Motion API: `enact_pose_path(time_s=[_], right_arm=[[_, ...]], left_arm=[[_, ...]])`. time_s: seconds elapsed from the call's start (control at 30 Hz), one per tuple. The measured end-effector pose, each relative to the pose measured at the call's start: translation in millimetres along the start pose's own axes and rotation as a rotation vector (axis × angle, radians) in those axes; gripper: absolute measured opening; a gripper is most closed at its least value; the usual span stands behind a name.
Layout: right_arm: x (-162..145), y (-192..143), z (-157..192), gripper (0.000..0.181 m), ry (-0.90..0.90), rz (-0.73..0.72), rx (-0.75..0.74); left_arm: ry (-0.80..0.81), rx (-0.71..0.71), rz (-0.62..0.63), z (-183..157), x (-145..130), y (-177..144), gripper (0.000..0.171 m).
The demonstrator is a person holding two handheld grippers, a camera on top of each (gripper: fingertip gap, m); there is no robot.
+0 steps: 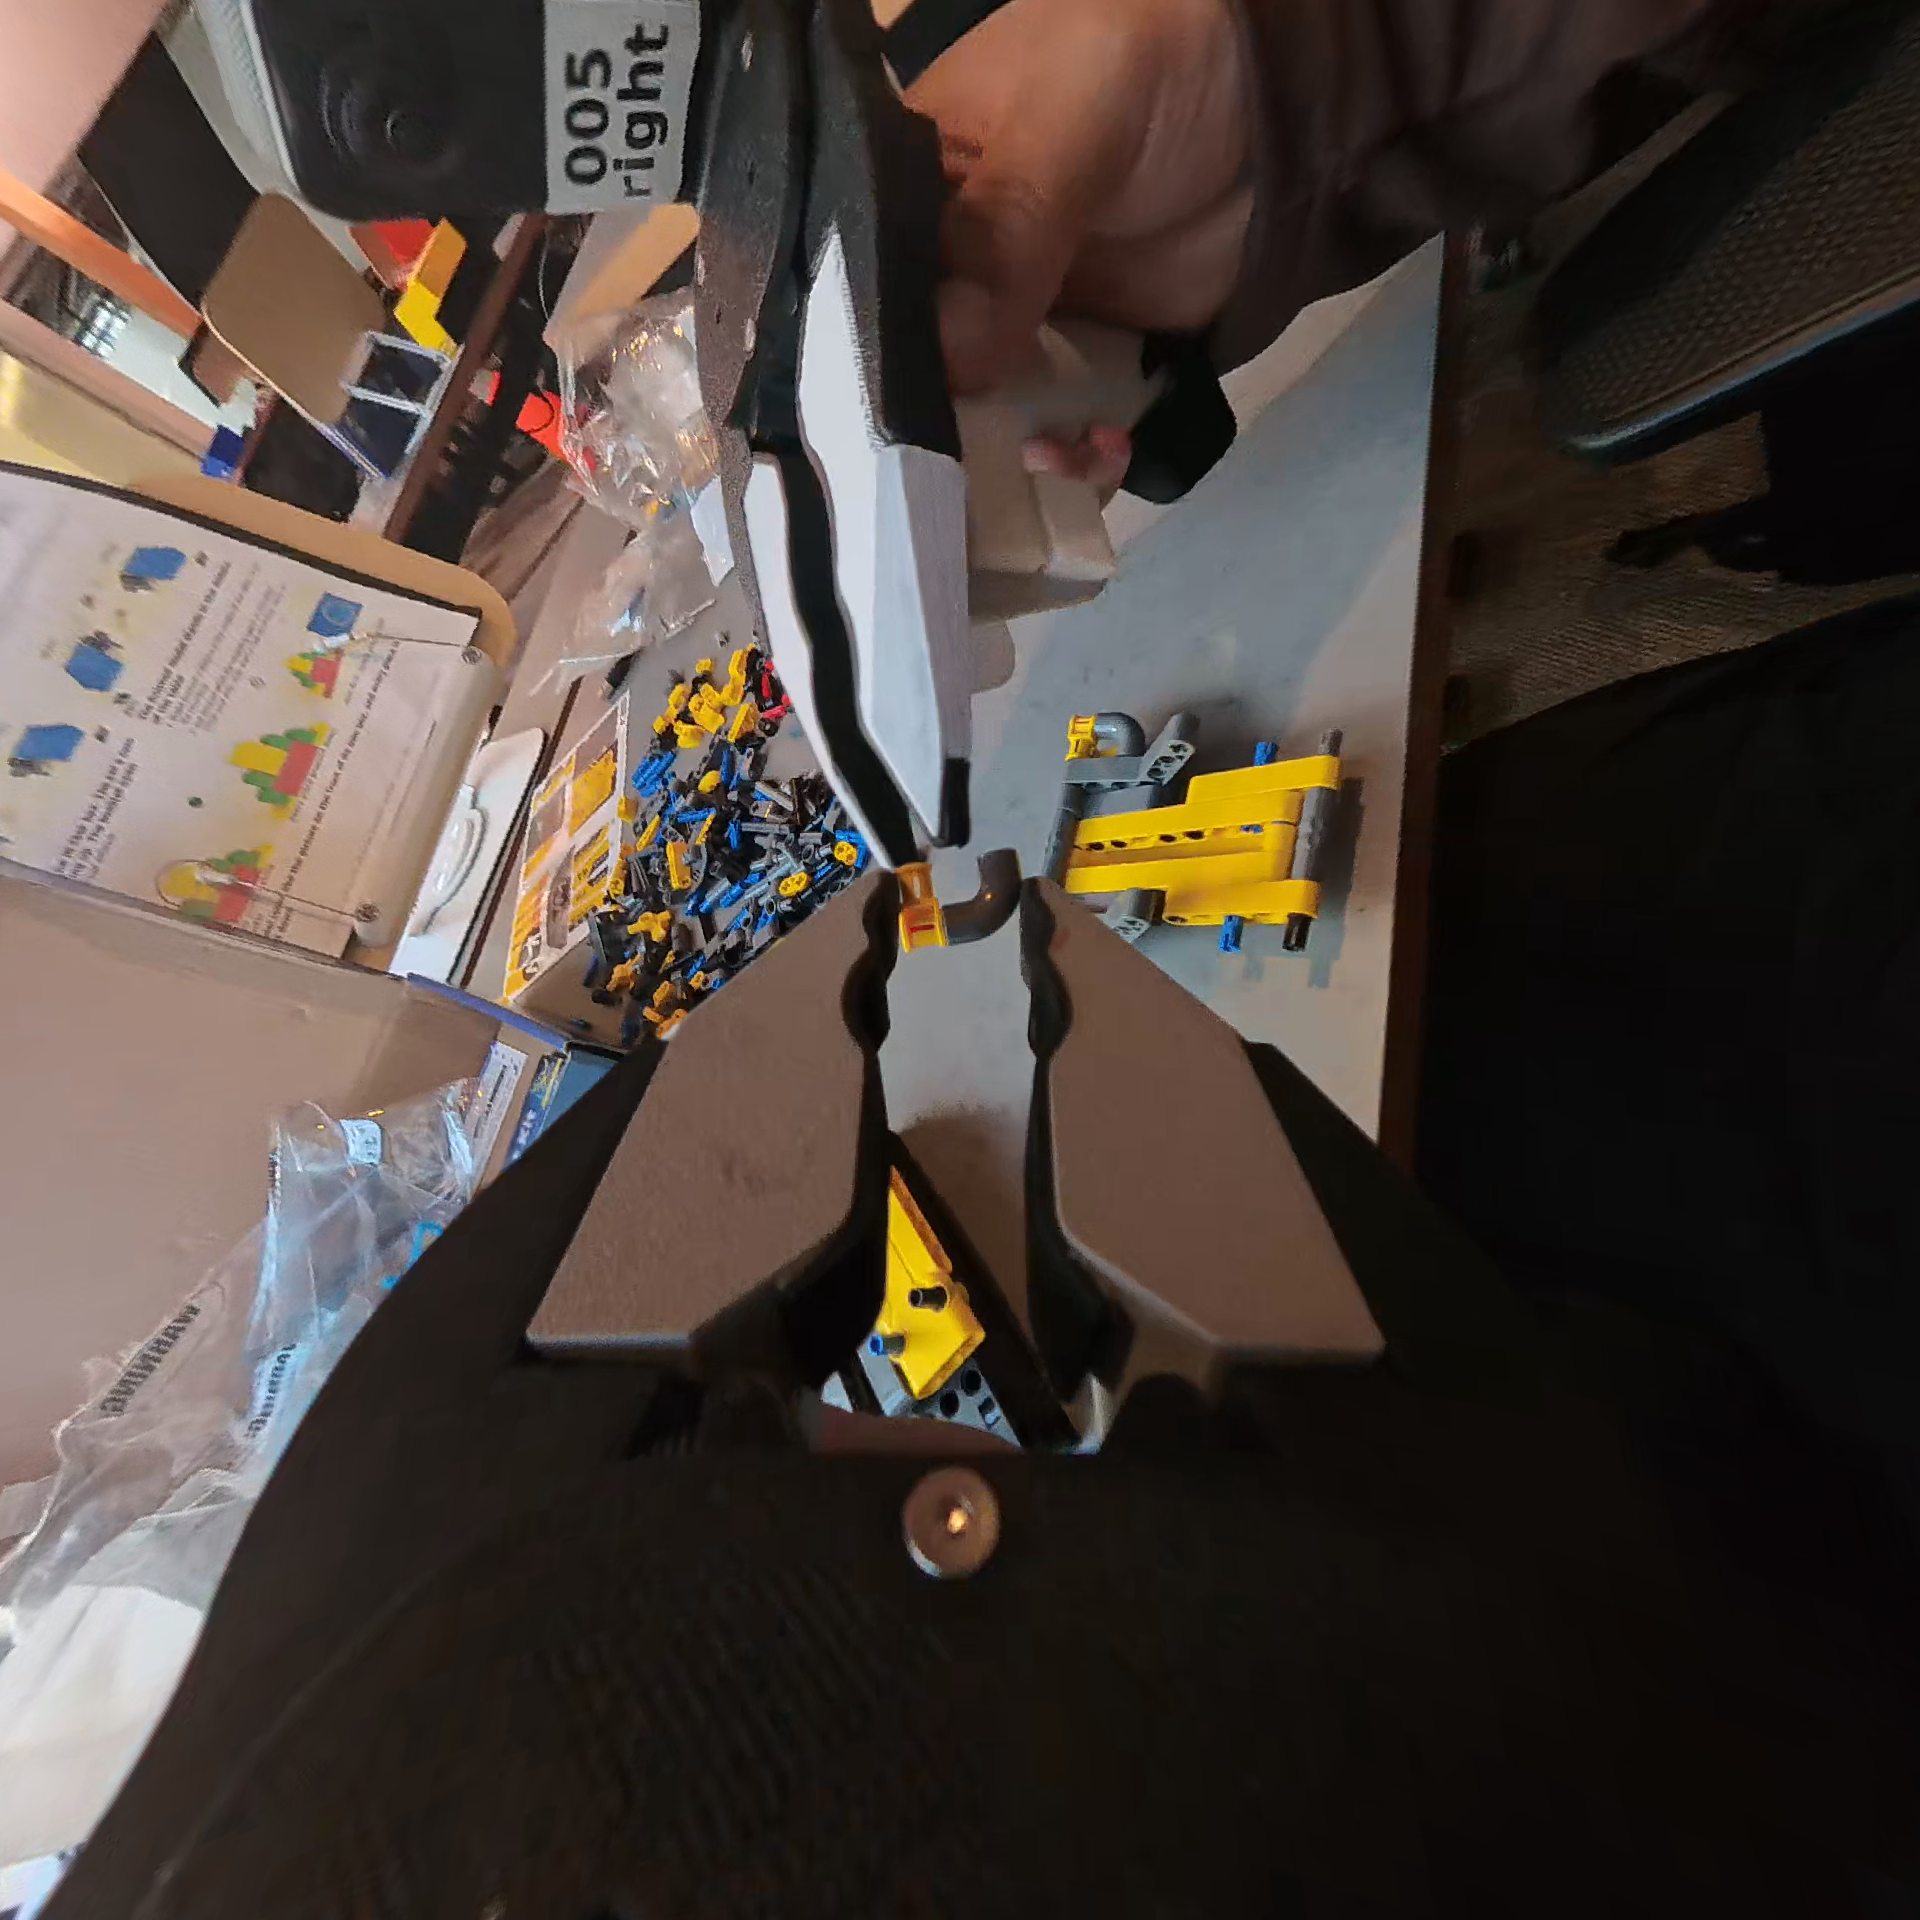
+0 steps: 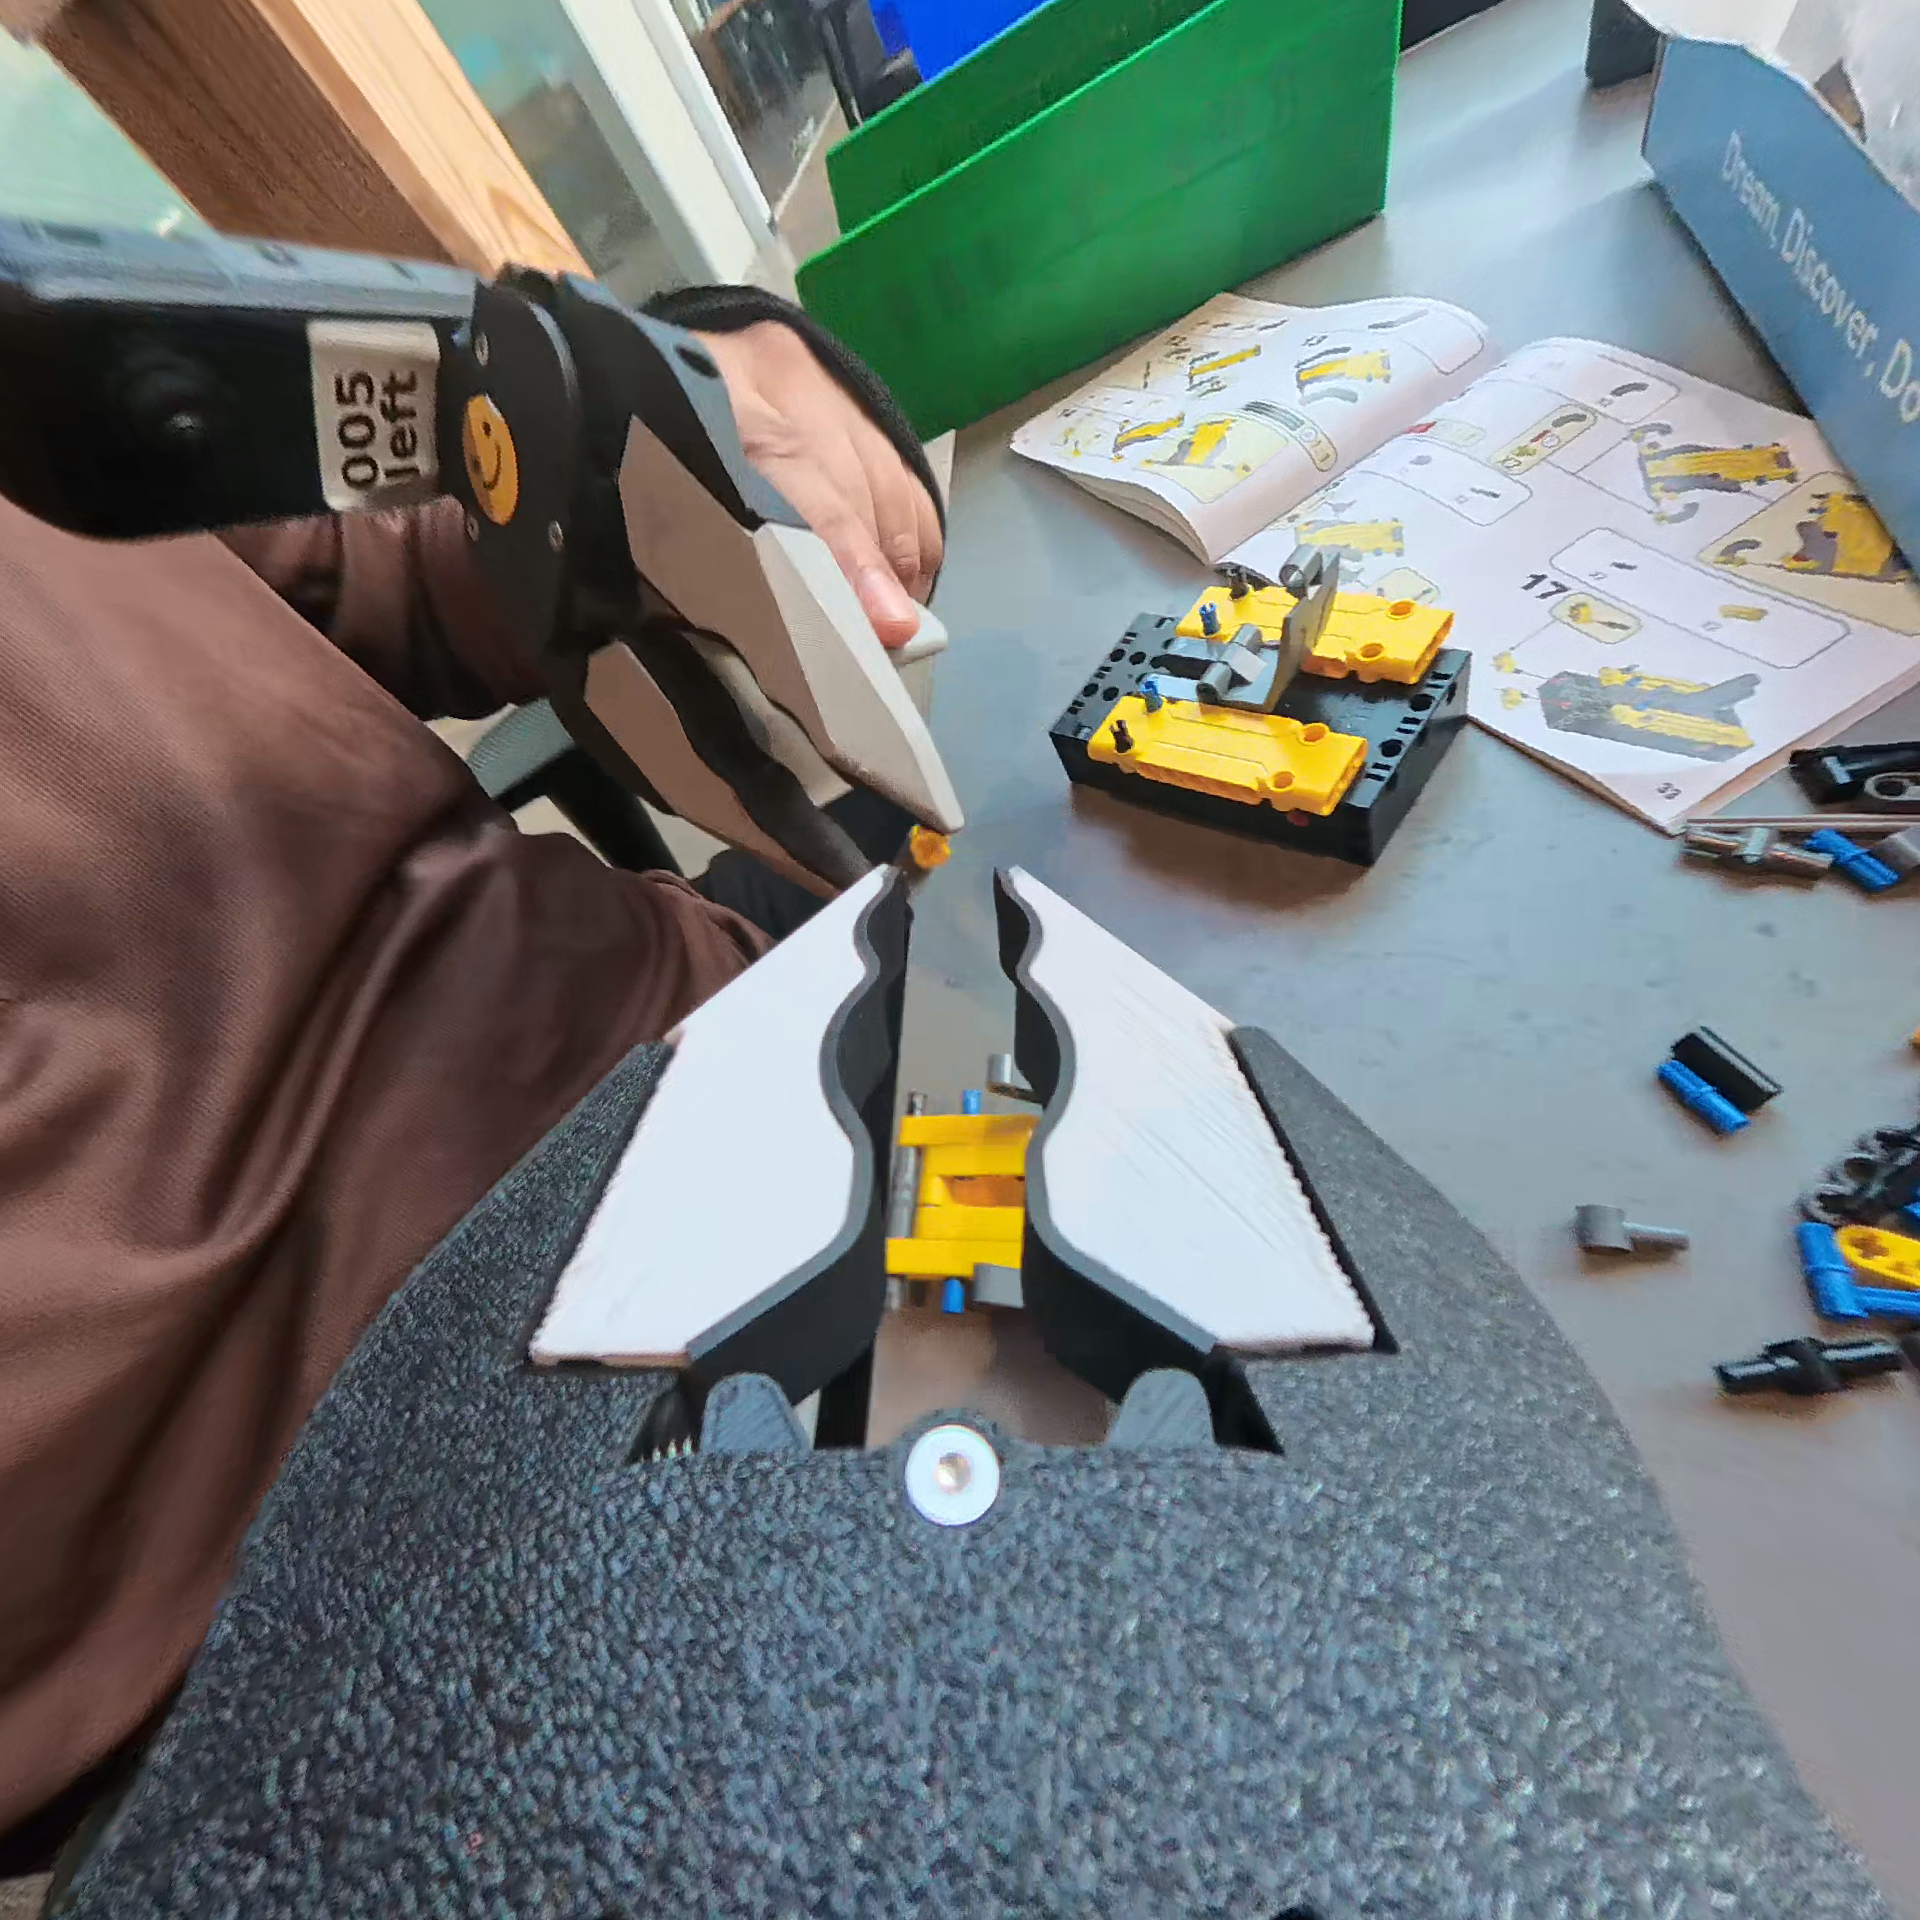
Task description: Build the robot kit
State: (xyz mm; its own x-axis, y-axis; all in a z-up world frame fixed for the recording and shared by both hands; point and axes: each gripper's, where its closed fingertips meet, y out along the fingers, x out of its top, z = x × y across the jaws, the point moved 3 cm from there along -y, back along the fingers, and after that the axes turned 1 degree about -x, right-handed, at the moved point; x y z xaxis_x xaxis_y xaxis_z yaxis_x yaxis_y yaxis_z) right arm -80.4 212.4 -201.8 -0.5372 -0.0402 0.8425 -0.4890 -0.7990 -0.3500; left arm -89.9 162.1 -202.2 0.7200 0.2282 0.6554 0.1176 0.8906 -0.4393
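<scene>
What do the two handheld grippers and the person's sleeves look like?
Both grippers have black textured bodies, a silver screw near the finger base and broad pale grey fingers with wavy black inner pads. The left gripper carries a white label and a round orange smiley sticker; the right gripper carries a similar white label. A brown sleeve covers the left arm, with a black strap over the hand.
</scene>
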Motion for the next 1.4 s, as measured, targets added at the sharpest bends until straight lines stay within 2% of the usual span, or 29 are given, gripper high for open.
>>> enact_pose_path(time_s=[0.2, 0.3, 0.4, 0.63, 0.77, 0.93, 1.17, 1.4], right_arm=[[1.0, 7.9, 10.0, 0.018, 0.086, -0.002, 0.013], [4.3, 11.4, 13.8, 0.009, 0.151, -0.041, 0.045], [5.1, 12.7, 13.6, 0.008, 0.198, -0.074, 0.065], [11.3, 8.5, 9.3, 0.007, 0.36, -0.202, 0.174], [14.8, 8.4, 10.7, 0.007, 0.432, -0.271, 0.25], [14.1, 8.5, 13.3, 0.007, 0.498, -0.311, 0.333], [14.5, 9.3, 12.3, 0.007, 0.532, -0.331, 0.359], [11.8, 12.2, 10.0, 0.007, 0.547, -0.315, 0.351]], left_arm=[[0.035, 0.026, -0.001, -2.3, 4.0, -4.5, 0.02], [0.038, 0.042, -0.02, -1.4, 8.2, -6.8, 0.02], [0.037, 0.062, -0.018, -0.3, 8.5, -7.4, 0.021], [-0.132, 0.197, -0.073, 8.2, 10.5, -11.4, 0.025], [-0.195, 0.204, -0.092, 7.7, 9.0, -9.0, 0.029], [-0.203, 0.211, -0.11, 10.2, 8.4, -8.0, 0.023], [-0.241, 0.194, -0.179, 11.2, 12.1, -12.0, 0.024], [-0.257, 0.179, -0.153, 10.1, 5.1, -9.1, 0.023]])
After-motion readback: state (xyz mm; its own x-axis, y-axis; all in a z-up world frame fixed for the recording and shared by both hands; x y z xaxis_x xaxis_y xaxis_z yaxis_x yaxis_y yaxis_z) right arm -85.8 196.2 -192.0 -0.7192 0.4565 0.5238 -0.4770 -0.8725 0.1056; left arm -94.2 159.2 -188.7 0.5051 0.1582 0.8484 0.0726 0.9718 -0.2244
